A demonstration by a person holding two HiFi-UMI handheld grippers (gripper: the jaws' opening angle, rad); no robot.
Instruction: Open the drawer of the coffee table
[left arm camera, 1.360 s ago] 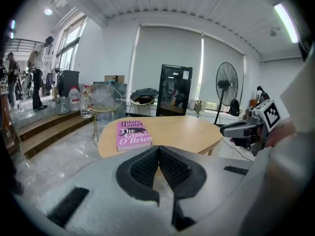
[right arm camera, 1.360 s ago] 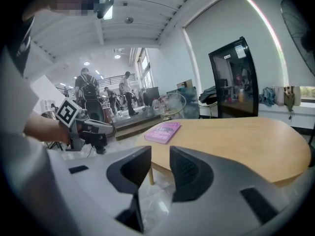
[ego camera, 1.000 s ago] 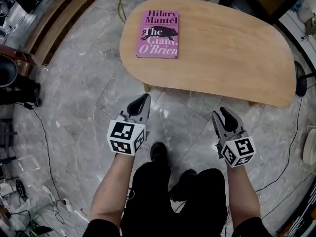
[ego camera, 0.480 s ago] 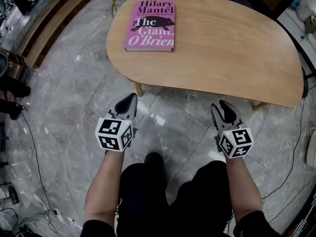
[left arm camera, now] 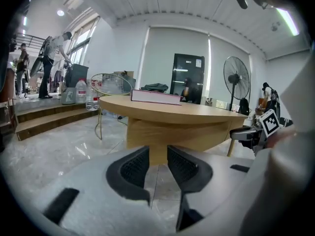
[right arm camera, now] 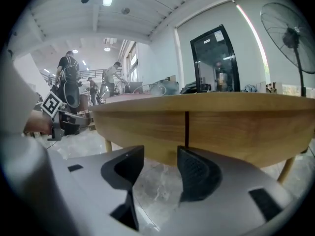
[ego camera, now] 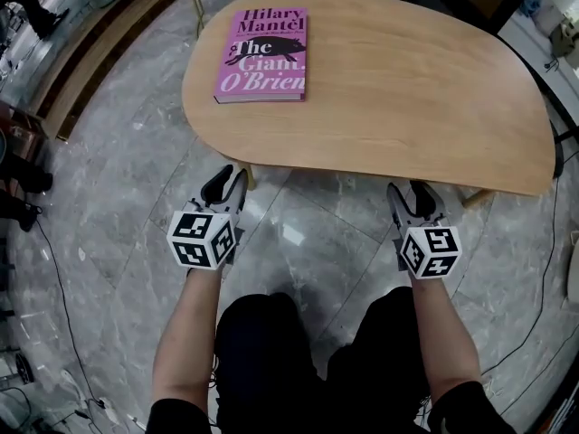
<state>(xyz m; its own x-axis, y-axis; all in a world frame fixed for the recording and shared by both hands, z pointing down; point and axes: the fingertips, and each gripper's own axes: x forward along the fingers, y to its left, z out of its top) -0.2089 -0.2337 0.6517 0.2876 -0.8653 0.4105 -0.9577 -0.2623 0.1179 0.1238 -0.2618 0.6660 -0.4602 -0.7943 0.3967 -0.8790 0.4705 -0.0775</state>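
Note:
The oval wooden coffee table (ego camera: 398,89) stands just ahead of me. Under its top runs a wooden front band (right arm camera: 147,127) with a dark vertical seam (right arm camera: 187,129); the left gripper view shows this band (left arm camera: 182,134) too. My left gripper (ego camera: 226,183) points at the table's near left edge. Its jaws (left arm camera: 158,161) stand a little apart and have just been opening, with nothing between them. My right gripper (ego camera: 412,197) sits at the near right edge, tips close to the band. Its jaws (right arm camera: 161,168) have also just been opening and stand wide, empty.
A pink book (ego camera: 262,54) lies on the table's far left. A table leg (ego camera: 246,174) stands beside my left gripper. Cables (ego camera: 63,269) trail over the marble floor. A standing fan (left arm camera: 238,80), steps and people (left arm camera: 51,63) are in the background.
Both grippers have sunk and moved forward to the table's near edge. Both pairs of jaws stand wider than before.

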